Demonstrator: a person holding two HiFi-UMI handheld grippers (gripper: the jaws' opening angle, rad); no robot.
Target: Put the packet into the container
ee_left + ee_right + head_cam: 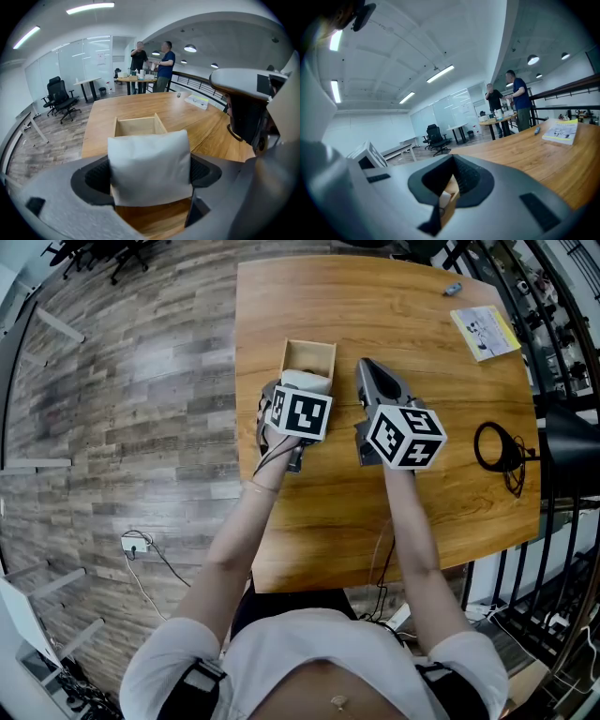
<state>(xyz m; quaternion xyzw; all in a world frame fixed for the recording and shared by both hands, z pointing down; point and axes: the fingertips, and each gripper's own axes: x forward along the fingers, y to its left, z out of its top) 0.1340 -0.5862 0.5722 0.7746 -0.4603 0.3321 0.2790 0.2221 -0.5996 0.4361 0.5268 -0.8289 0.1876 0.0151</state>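
Nearest, the person's two arms reach out over the wooden counter, one gripper in each hand. The left gripper has its two black fingers pressed against the sides of a single white packet, which stands upright between them, its lower edge clear of the counter and its far face towards the near end of the container. There is one container: an open, light wooden box just beyond the packet, with nothing visible in the part of it that shows. Just right of it, the right gripper points far and slightly left, its fingers closed to a narrow slit that holds nothing; a sliver of the box's wood shows through it. Further right on the counter lies one loop of black cable. Towards the far right corner lie one yellow booklet and, beyond it, one small pen-like item. Well beyond the counter, two people stand at a table.
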